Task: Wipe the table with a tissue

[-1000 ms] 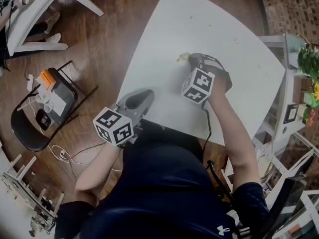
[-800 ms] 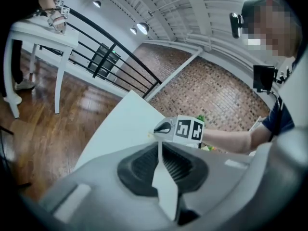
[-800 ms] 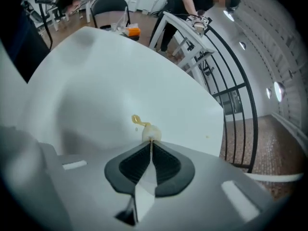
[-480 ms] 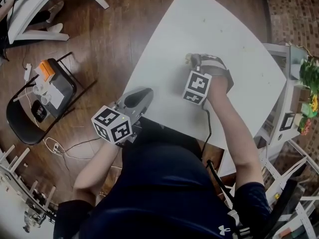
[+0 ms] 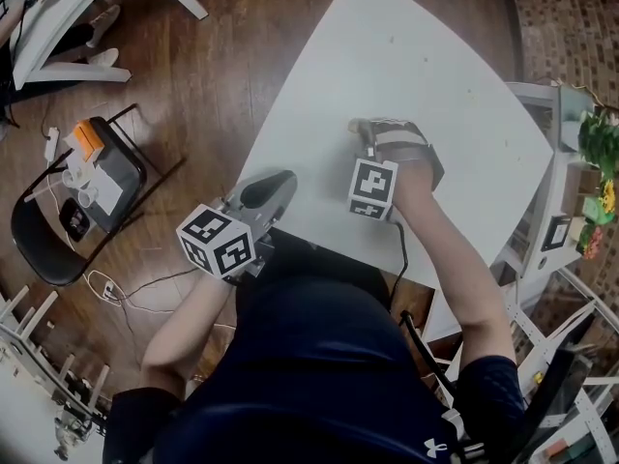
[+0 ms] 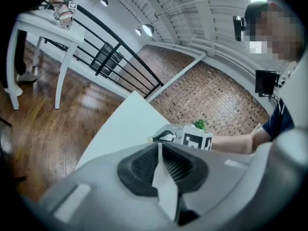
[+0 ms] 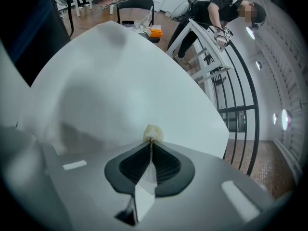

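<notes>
The white table [image 5: 416, 56] fills the middle of the head view. My right gripper [image 5: 362, 131] rests low on it near the middle, shut on a small crumpled cream tissue [image 7: 153, 132] that pokes out past the jaw tips [image 7: 152, 140] and presses on the tabletop [image 7: 115, 81]. In the head view the tissue [image 5: 354, 125] barely shows at the gripper's left tip. My left gripper [image 5: 279, 184] hovers at the table's near-left edge with its jaws shut [image 6: 160, 144] and no tissue at the tips. The left gripper view shows the right gripper [image 6: 167, 134] ahead.
A black folding chair [image 5: 68, 230] carrying small items stands on the wood floor at the left. Another white table [image 5: 58, 17] is at the far left, where a person [image 7: 226, 6] bends over. A white shelf with plants [image 5: 590, 153] borders the table's right side. Black railing [image 7: 240, 105] runs behind.
My right gripper has slid a little left and toward me across the tabletop with the tissue. The left gripper has stayed at the table's edge.
</notes>
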The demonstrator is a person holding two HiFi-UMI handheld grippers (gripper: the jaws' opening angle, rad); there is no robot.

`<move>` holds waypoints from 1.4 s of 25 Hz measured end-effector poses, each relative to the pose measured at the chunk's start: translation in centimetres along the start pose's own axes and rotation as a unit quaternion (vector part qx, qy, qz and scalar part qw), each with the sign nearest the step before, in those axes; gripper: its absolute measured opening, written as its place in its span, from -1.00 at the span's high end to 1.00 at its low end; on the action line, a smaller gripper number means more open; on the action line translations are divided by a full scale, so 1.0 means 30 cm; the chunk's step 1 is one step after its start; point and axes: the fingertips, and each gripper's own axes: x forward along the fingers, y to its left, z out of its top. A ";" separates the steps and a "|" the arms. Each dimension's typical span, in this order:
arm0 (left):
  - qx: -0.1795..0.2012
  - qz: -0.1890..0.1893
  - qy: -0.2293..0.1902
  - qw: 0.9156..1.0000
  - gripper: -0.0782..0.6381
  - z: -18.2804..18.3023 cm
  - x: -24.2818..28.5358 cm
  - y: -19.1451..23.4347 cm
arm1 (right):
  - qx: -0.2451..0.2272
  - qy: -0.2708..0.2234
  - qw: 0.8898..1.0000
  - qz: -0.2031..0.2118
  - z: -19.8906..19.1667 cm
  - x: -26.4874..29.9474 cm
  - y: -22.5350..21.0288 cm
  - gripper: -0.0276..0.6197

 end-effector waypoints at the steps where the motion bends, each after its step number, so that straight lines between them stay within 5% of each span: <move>1: 0.000 -0.001 0.000 1.000 0.71 0.002 0.003 -0.002 | -0.001 0.001 1.000 0.000 -0.008 -0.001 0.005 0.85; 11: -0.007 0.002 -0.004 1.000 0.71 0.007 0.005 0.007 | 0.057 0.045 0.997 0.003 -0.163 0.033 -0.026 0.85; 19: -0.021 0.008 -0.011 1.000 0.71 0.006 -0.014 0.022 | 0.085 0.048 0.995 -0.010 -0.137 0.057 -0.117 0.85; 29: -0.020 0.007 -0.011 1.000 0.71 0.021 -0.019 0.034 | -0.035 -0.005 0.999 -0.018 0.093 0.011 -0.047 0.85; 35: -0.011 -0.008 0.006 1.000 0.71 0.009 0.011 -0.003 | -0.019 0.002 1.000 -0.002 0.040 -0.011 0.034 0.85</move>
